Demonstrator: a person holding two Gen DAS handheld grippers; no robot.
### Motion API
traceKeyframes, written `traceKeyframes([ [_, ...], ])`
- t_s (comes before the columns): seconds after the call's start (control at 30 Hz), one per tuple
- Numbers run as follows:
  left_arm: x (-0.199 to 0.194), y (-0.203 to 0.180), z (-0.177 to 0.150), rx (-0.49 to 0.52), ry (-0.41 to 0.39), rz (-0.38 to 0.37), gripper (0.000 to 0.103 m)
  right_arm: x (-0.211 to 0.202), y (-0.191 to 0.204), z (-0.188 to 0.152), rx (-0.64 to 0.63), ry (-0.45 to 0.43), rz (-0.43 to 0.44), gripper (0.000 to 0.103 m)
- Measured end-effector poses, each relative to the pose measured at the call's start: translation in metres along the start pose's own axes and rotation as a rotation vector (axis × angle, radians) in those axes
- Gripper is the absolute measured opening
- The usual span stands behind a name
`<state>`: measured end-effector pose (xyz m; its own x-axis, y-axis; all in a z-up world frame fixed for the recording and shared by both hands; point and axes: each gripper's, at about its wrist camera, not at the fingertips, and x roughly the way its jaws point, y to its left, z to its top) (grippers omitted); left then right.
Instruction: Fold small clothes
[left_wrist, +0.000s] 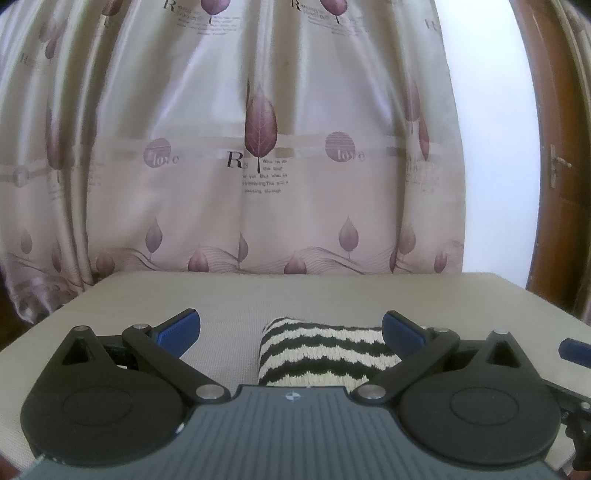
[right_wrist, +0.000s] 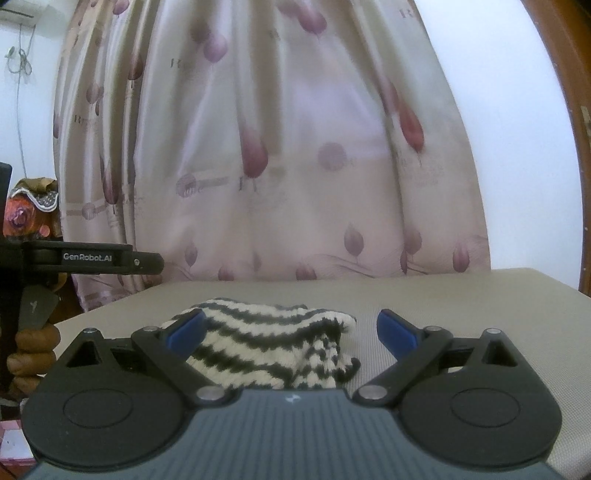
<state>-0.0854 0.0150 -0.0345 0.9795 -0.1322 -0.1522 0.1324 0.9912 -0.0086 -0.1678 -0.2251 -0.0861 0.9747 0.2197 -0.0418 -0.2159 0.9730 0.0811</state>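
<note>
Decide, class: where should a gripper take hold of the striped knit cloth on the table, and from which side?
Probably the loose right-hand corner of the striped cloth, which lifts and flops clear of the table. The open right gripper could come in low from the near side. The cloth's left end looks rolled and thick, so it is harder to pinch.

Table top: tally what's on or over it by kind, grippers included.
Striped knit garment: 1
Grippers: 2, the left gripper and the right gripper, both open
Total: 3, on the grey table
</note>
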Motion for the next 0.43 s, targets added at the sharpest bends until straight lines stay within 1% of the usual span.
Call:
traceKeyframes([
  [0.2, 0.0044, -0.0006, -0.007, 0.0, 0.008, -0.013, 0.103, 0.0019, 0.0005, -0.002, 0.0, 0.019, 0.002, 0.1],
  [0.3, 0.0036, 0.0, -0.0091, 0.0, -0.026, 0.011, 0.103, 0.0018, 0.0012, -0.0025, 0.0, 0.02, 0.001, 0.1],
  [0.37, 0.0051, 0.0015, -0.0091, -0.004, -0.021, 0.007, 0.103, 0.0018, 0.0009, -0.0025, -0.001, 0.02, -0.002, 0.1],
  [0.43, 0.0059, 0.0013, -0.009, -0.001, -0.019, 0.019, 0.103, 0.0017, 0.0001, -0.0018, -0.004, 0.016, -0.009, 0.1],
])
